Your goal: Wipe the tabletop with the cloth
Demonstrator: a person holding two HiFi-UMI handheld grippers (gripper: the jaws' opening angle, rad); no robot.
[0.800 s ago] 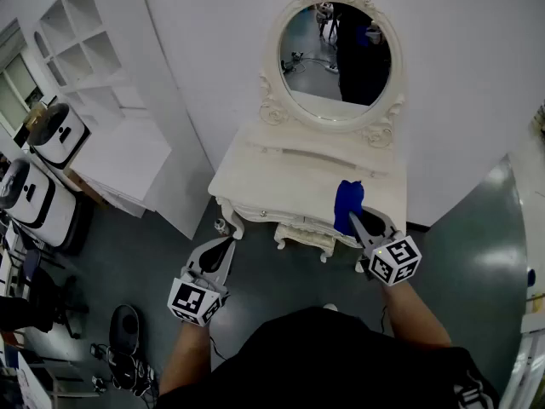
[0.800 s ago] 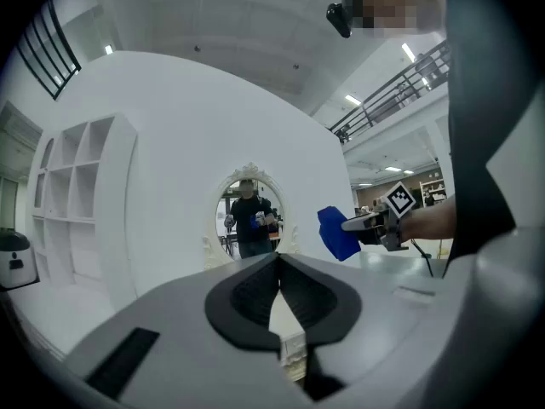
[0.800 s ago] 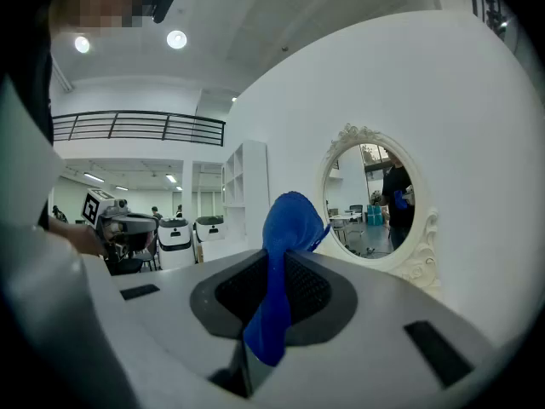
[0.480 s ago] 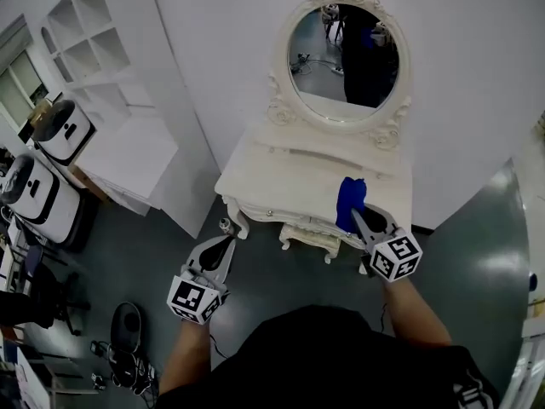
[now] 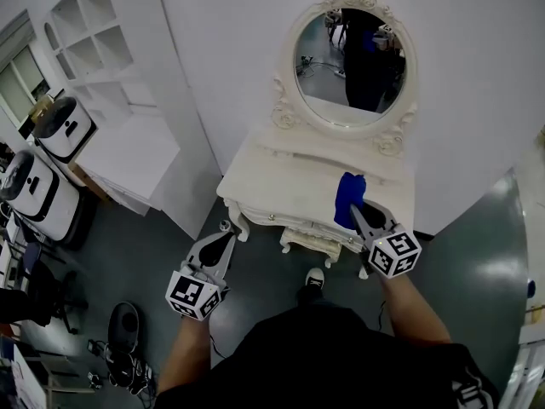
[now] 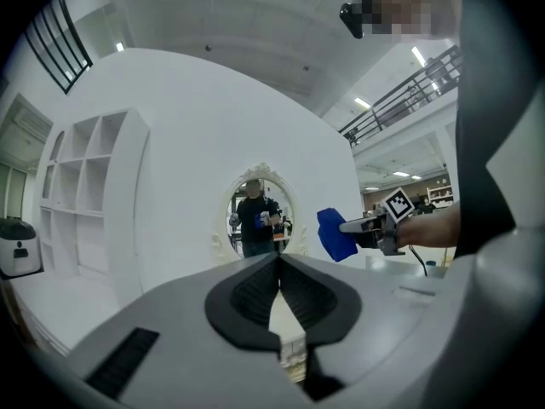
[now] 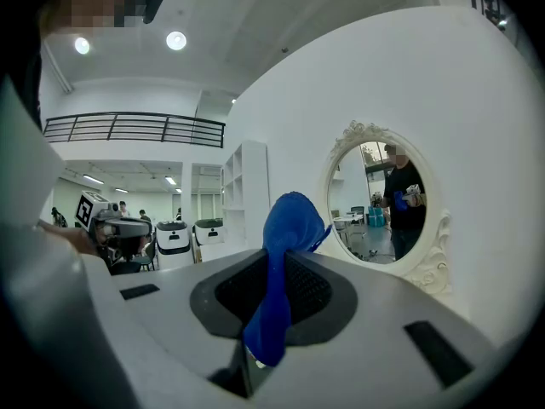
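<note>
right tool [image 5: 361,216] clamped on blue cloth [image 5: 347,196] over the white table [image 5: 281,177], left tool [image 5: 223,244] closed on nothing, hanging low off the table's front-left corner

Two grippers — the left gripper [image 5: 225,242] and the right gripper [image 5: 361,213]; one blue cloth [image 5: 348,198], one dressing table [image 5: 288,184], one oval mirror [image 5: 353,62], two white machines [image 5: 61,128] [image 5: 30,196].

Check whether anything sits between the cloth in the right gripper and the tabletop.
Nothing visible does. The right gripper is shut on the cloth above the right front part of the tabletop, which looks bare there.
</note>
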